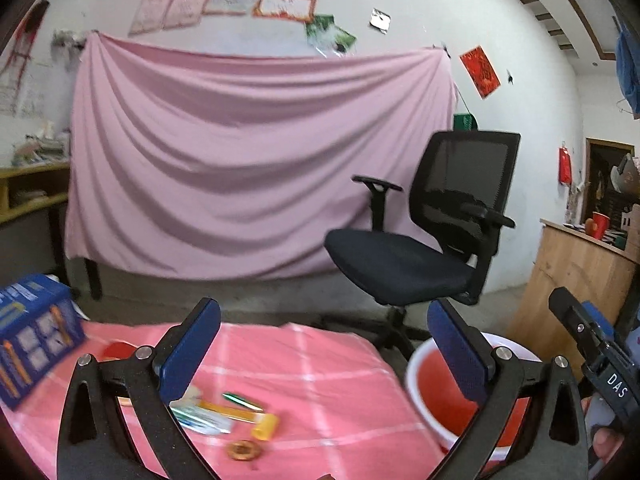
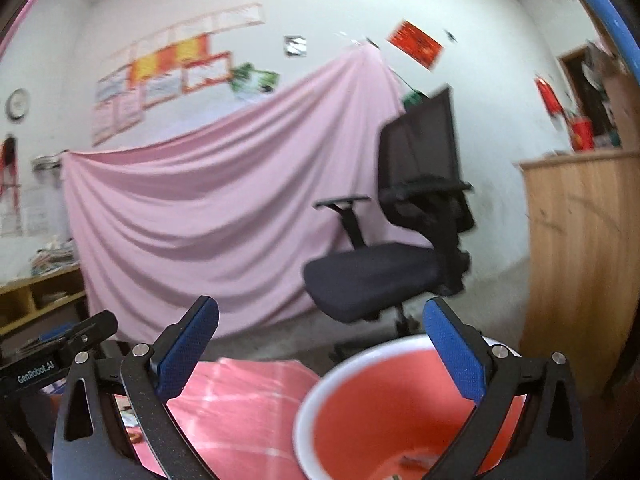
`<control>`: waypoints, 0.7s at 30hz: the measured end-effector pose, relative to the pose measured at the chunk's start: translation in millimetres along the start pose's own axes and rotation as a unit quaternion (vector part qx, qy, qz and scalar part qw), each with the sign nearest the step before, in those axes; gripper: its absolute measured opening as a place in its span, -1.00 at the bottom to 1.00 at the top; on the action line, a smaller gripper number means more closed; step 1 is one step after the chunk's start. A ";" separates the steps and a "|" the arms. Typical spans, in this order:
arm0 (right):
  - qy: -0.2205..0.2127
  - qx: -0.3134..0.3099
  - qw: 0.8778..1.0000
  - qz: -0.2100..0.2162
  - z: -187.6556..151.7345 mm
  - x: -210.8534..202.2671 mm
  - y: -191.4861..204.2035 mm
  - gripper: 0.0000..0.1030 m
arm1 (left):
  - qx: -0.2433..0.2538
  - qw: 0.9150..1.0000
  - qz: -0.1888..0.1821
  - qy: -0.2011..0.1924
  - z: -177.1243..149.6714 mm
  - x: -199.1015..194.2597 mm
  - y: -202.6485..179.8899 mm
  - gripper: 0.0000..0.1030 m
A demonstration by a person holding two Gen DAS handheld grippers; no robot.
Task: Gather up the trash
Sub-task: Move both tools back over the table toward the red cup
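Trash lies on the pink checked tablecloth (image 1: 320, 368): a crumpled wrapper (image 1: 200, 420), a green pointed piece (image 1: 242, 400), a yellow cylinder (image 1: 265, 427) and a brown round bit (image 1: 242, 450). My left gripper (image 1: 324, 344) is open and empty above them. A red basin with a white rim (image 1: 440, 392) stands at the table's right edge. In the right wrist view my right gripper (image 2: 320, 344) is open and empty above the basin (image 2: 360, 412), which holds some scraps (image 2: 412, 462). The right gripper also shows in the left wrist view (image 1: 592, 344).
A blue box (image 1: 32, 336) stands at the table's left. A black office chair (image 1: 424, 248) stands beyond the table, before a pink sheet (image 1: 240, 160) hung on the wall. A wooden cabinet (image 1: 576, 272) is at the right, shelves (image 1: 28, 196) at the left.
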State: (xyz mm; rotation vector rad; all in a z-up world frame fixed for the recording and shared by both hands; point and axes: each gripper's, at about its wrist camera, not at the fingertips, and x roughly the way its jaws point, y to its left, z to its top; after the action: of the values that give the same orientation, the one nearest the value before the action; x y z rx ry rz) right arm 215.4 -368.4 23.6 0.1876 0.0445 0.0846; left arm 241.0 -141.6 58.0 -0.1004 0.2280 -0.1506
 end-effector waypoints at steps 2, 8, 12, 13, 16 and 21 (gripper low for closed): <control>-0.015 -0.013 1.000 0.018 0.8 -1.9 14.8 1.00 | 0.001 1.000 0.011 -0.009 -0.7 -8.5 8.6 0.97; -0.021 -0.045 0.998 0.051 -2.9 -2.9 46.6 1.00 | -0.008 0.998 0.050 -0.033 -5.5 -39.7 48.0 0.97; -0.023 -0.068 0.995 0.076 -7.9 -4.5 68.4 1.00 | -0.005 0.996 0.080 -0.043 -11.9 -61.0 74.7 0.97; -0.022 -0.074 0.994 0.080 -9.2 -4.9 73.5 1.00 | -0.003 0.995 0.086 -0.044 -12.8 -64.8 81.0 0.97; -0.018 -0.094 0.991 0.090 -13.0 -2.7 88.8 1.00 | 0.004 0.994 0.100 -0.041 -18.2 -75.0 98.5 0.97; -0.006 -0.117 0.988 0.103 -20.8 3.2 105.7 1.00 | 0.013 0.993 0.114 -0.012 -31.7 -80.0 124.1 0.97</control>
State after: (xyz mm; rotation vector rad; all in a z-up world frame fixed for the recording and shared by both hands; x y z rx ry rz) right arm 209.1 -260.8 22.9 -0.0427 0.0033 0.2933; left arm 173.6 -9.3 30.3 -0.0490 0.2109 0.0756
